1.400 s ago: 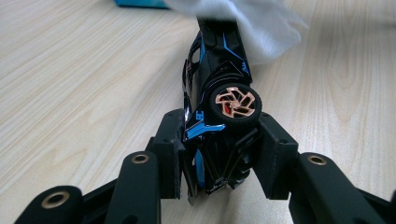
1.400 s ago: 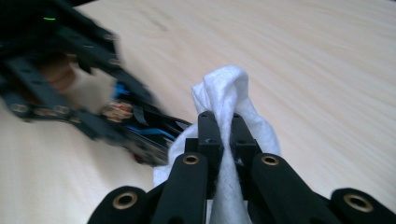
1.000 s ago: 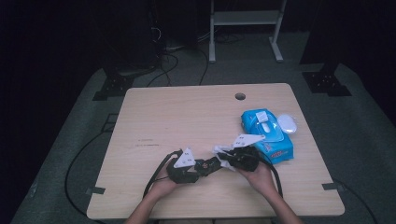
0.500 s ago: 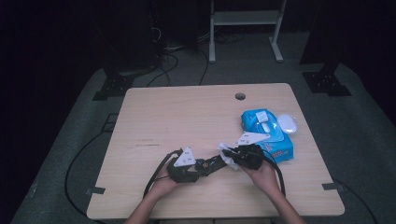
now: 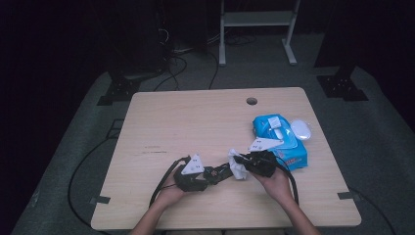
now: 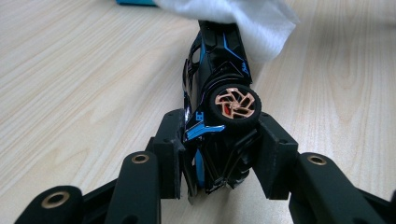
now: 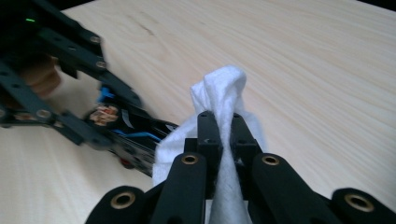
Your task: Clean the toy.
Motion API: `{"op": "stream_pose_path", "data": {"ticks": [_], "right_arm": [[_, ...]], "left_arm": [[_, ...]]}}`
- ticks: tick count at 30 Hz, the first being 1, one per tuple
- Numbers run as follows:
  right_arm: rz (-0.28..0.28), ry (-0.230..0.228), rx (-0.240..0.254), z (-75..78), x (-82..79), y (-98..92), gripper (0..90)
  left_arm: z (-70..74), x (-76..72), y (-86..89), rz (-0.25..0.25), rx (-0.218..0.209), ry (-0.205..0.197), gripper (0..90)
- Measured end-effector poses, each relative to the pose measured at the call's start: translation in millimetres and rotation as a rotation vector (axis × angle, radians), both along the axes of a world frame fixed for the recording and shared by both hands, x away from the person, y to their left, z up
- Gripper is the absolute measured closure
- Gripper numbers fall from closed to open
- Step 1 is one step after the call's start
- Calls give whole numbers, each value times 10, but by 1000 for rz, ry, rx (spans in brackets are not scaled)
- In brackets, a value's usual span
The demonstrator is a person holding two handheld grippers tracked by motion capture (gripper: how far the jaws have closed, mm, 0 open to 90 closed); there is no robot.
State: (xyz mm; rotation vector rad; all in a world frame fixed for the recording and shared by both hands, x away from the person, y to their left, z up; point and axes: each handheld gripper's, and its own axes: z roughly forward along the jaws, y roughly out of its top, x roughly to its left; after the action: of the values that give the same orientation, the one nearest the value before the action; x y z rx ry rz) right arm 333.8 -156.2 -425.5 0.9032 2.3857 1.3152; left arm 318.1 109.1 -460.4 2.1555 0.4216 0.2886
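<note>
A black and blue toy car point(image 6: 219, 93) with copper-coloured wheels lies on its side just above the table, and my left gripper point(image 6: 218, 154) is shut on its rear end. In the high view the left gripper point(image 5: 208, 175) holds the toy car point(image 5: 219, 172) near the table's front edge. My right gripper point(image 7: 223, 128) is shut on a crumpled white wipe point(image 7: 224, 91). The wipe point(image 5: 237, 166) rests against the car's far end and covers its nose point(image 6: 238, 23). From the right gripper view the car point(image 7: 133, 135) shows at the left, partly under the wipe.
A blue pack of wipes point(image 5: 279, 139) with a white lid lies at the table's right, a white oval object point(image 5: 301, 129) beside it. The wooden table point(image 5: 195, 122) has a cable hole point(image 5: 251, 101) at its far edge. Cables trail off the left side.
The right gripper with the wipe has shifted slightly left, closer onto the car's end. The left gripper and car have stayed in place.
</note>
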Motion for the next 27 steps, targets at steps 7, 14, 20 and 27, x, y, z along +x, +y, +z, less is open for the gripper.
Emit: {"op": "stream_pose_path", "data": {"ticks": [7, 14, 20, 27], "right_arm": [[75, 23, 38, -34, -67, 195, 858], [83, -3, 5, -17, -64, 254, 856], [-56, 16, 75, 19, 54, -286, 856], [-52, 62, 136, -12, 91, -436, 853]], "left_arm": [[-1, 4, -13, 6, 1, -3, 579], [7, -5, 14, 4, 9, -5, 579], [28, 10, 27, 9, -7, 10, 535], [169, 54, -29, 50, 6, 54, 270]]}}
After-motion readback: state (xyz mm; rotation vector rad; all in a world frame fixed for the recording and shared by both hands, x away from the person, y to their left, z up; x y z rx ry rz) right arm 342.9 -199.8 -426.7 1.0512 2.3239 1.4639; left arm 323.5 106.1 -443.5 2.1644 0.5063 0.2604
